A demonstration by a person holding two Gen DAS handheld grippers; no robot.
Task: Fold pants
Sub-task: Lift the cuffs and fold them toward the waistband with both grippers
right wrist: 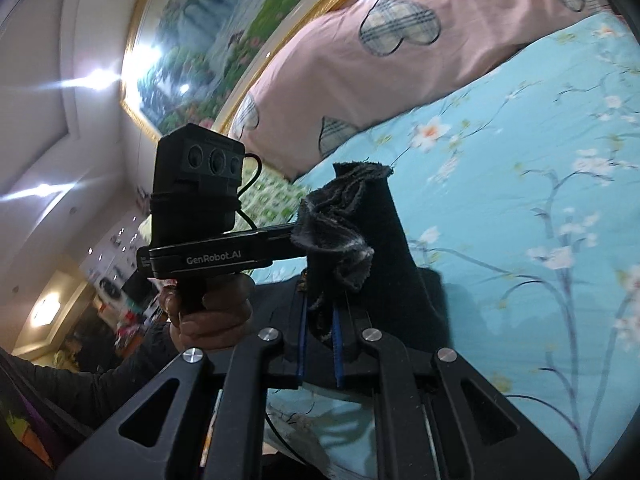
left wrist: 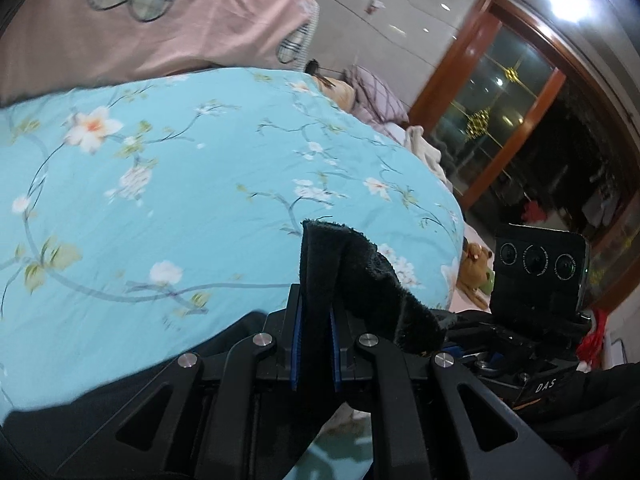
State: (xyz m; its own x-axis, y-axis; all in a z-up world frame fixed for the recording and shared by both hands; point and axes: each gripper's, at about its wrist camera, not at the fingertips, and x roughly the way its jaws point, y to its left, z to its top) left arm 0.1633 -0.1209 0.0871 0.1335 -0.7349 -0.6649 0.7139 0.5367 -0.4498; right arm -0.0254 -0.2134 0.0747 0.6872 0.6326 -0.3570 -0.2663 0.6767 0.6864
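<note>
Both grippers are clamped on the black pants. Left gripper [left wrist: 316, 344] has its jaws drawn close together on a thick fold of the pants [left wrist: 360, 280], which stands up between the blue pads and flops over toward 3 o'clock. Right gripper [right wrist: 320, 344] likewise pinches a bunch of the pants [right wrist: 372, 240], the frayed hem curling over toward 10 o'clock while the rest hangs to 4 o'clock. The pants are lifted above the blue floral bedspread [left wrist: 180, 184]. A pink pillow with plaid hearts [left wrist: 160, 20] lies at 12 o'clock beyond the bedspread. In the right wrist view, the left gripper sits at 9 o'clock, gripped by the person's left hand [right wrist: 212, 312]. A framed painting [right wrist: 224, 40] hangs at 11 o'clock.
</note>
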